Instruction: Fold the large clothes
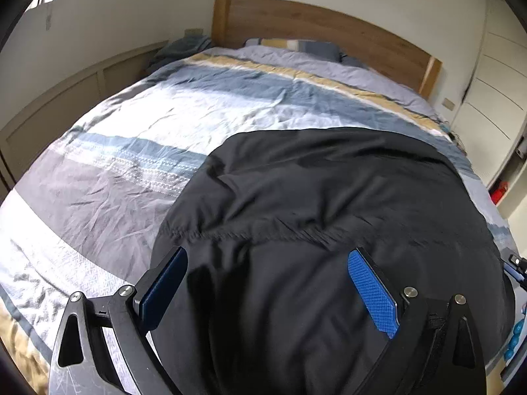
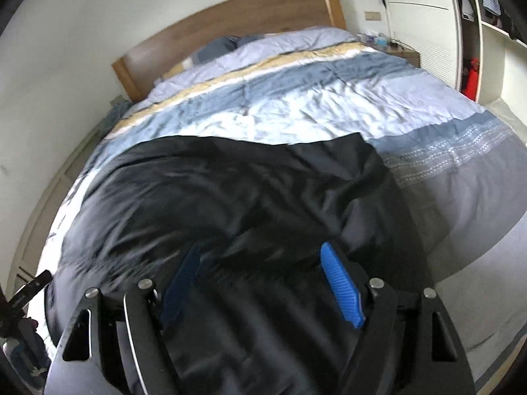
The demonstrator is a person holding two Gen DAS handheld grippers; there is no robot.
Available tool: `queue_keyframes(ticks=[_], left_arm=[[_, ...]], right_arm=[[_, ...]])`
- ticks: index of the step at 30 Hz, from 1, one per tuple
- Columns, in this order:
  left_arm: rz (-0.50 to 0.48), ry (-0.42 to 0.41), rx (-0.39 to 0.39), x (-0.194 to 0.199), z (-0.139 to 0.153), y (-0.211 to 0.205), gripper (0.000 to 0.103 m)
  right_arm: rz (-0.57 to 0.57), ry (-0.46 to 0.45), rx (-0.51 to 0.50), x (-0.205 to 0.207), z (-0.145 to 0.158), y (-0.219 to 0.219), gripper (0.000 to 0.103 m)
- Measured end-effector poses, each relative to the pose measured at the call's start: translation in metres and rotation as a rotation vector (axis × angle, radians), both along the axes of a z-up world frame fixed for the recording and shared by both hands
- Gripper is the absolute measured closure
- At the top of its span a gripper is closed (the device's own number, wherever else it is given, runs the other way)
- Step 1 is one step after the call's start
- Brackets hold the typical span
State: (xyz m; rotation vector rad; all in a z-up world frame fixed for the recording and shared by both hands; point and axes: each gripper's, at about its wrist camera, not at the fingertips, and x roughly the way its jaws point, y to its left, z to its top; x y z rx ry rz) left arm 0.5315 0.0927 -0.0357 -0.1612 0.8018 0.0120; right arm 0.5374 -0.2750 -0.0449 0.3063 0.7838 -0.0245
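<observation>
A large black garment lies spread on the near part of a bed with a striped blue, white and grey duvet. In the right wrist view the same garment fills the lower middle, with one corner reaching toward the grey stripe of the duvet. My left gripper hovers over the garment's near part, its blue pads wide apart and nothing between them. My right gripper is likewise open above the cloth, which looks blurred beneath it.
A wooden headboard and pillows are at the far end. Low wall panelling runs along the bed's left side. A white wardrobe, a nightstand and a red object stand to the right.
</observation>
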Motion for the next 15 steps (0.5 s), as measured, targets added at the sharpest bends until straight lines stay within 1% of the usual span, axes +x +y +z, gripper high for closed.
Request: queue_keyframes(ticks=[4, 8, 11, 15], left_arm=[[-0.035, -0.032, 0.035, -0.012, 0.004, -0.015, 0.006], [-0.073, -0.055, 0.071, -0.021, 0.004, -0.030, 0.006], [-0.095, -0.057, 0.071, -0.021, 0.000, -0.039, 0.006], [-0.110, -0.056, 0.082, -0.022, -0.008, -0.049, 0.006]], right_arm=[[0.051, -0.028, -0.014, -0.018, 0.003, 0.025, 0.028], [0.087, -0.047, -0.027, -0.025, 0.000, 0.042, 0.028], [0.109, -0.055, -0.044, -0.028, -0.004, 0.051, 0.028], [0.116, -0.061, -0.033, -0.029, -0.012, 0.053, 0.028]])
